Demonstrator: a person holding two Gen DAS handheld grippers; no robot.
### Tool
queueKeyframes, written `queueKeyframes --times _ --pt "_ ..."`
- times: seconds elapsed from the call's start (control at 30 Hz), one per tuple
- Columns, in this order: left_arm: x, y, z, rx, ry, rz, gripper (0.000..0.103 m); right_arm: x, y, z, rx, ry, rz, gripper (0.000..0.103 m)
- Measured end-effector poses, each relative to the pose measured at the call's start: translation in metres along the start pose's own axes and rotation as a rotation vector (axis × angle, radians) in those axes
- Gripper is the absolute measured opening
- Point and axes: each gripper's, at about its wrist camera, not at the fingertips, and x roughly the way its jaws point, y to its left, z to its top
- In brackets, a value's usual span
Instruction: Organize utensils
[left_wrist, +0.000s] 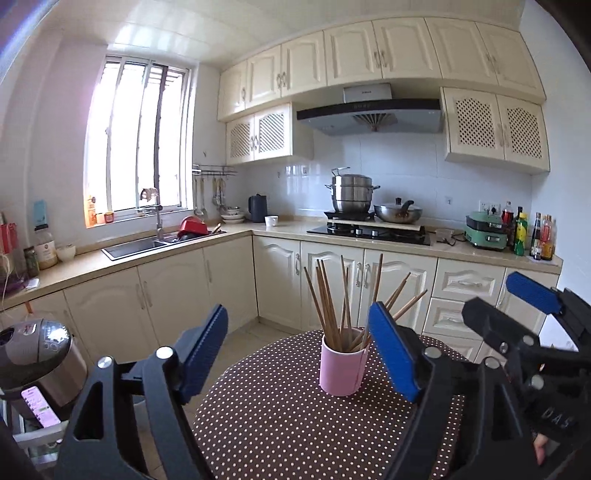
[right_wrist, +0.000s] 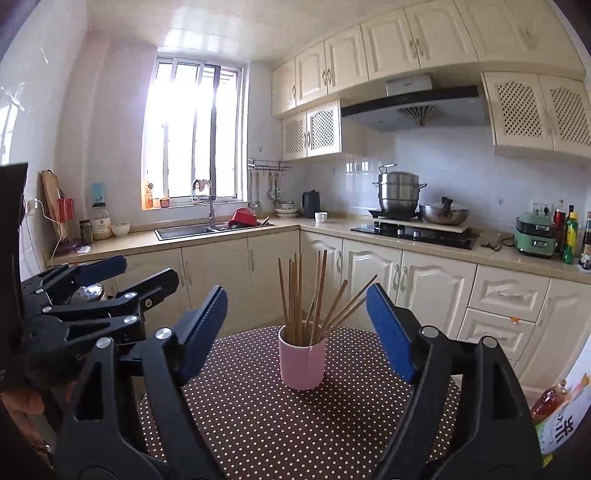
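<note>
A pink cup (left_wrist: 342, 369) stands upright on a round table with a brown white-dotted cloth (left_wrist: 269, 424). It holds several wooden chopsticks (left_wrist: 332, 306) that fan out upward. My left gripper (left_wrist: 299, 350) is open and empty, its blue pads either side of the cup, nearer than it. My right gripper (right_wrist: 295, 328) is open and empty too, framing the same pink cup (right_wrist: 302, 363) and chopsticks (right_wrist: 306, 295) over the table (right_wrist: 277, 424). Each gripper shows in the other's view: the right one (left_wrist: 517, 314) and the left one (right_wrist: 110, 280), both open.
A rice cooker (left_wrist: 35, 358) and a phone (left_wrist: 40, 406) stand left of the table. Cream cabinets (left_wrist: 221, 280) run behind, with a sink (left_wrist: 147, 245), a stove with pots (left_wrist: 369, 229) and bottles (left_wrist: 532, 236). A bottle and carton (right_wrist: 561, 410) sit at the right.
</note>
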Motion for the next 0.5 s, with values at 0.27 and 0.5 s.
queueKeyframes --times 0.27,0.5 --pt "-0.043 0.004 0.0 -0.038 -0.037 0.0 0.079 -0.036 0.008 0.001 -0.005 -0.048 -0.016 0.087" --pt "-0.065 0.0 -0.005 -0.034 -0.083 0.021 0.079 -0.058 0.01 -0.001 0.001 -0.083 -0.031 0.091"
